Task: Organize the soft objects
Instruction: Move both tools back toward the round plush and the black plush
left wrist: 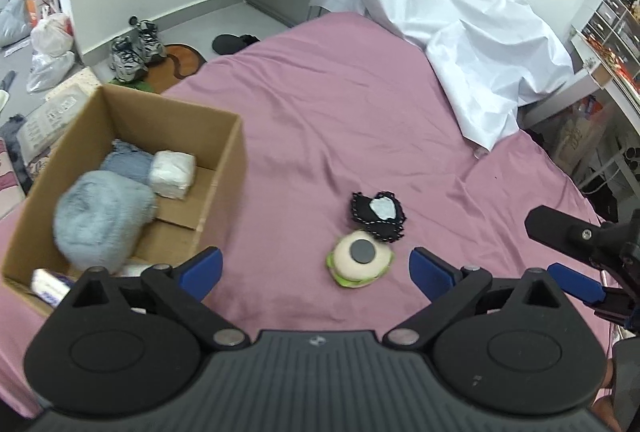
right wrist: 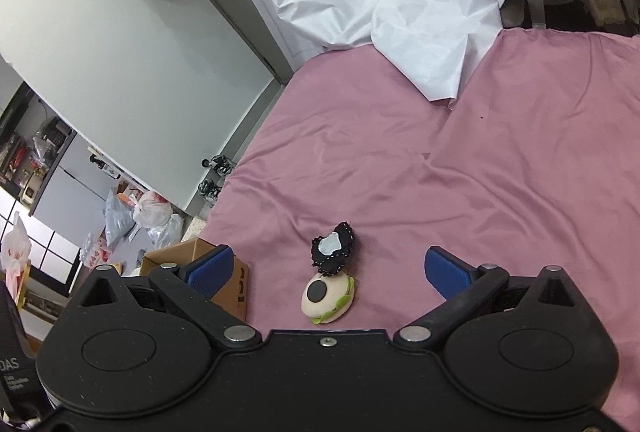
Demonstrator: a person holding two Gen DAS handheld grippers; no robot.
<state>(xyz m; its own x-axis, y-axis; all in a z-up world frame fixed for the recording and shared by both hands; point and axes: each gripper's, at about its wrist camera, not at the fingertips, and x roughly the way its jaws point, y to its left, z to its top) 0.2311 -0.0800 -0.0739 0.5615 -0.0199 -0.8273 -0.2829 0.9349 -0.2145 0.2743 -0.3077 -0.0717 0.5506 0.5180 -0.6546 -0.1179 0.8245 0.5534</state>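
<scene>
A cardboard box (left wrist: 224, 167) stands on the pink bed at the left and holds a fluffy grey-blue toy (left wrist: 100, 218), a white soft block (left wrist: 173, 173) and a blue knit piece (left wrist: 126, 163). A cream burger-shaped plush (left wrist: 358, 260) with a dark disc lies on the sheet, touching a black stitched felt piece (left wrist: 378, 218). My left gripper (left wrist: 316, 268) is open and empty, just before the burger plush. My right gripper (right wrist: 328, 270) is open and empty, with the burger plush (right wrist: 327, 298) and felt piece (right wrist: 334, 250) between its fingers' span. The box corner (right wrist: 236, 284) shows at left.
A crumpled white sheet (left wrist: 448, 11) covers the bed's far right side. Shoes (left wrist: 134, 47), a mat and plastic bags (left wrist: 52, 43) lie on the floor beyond the box. Drawers and clutter (left wrist: 608, 27) stand at the right of the bed. The right gripper's body (left wrist: 580, 236) shows at the right edge.
</scene>
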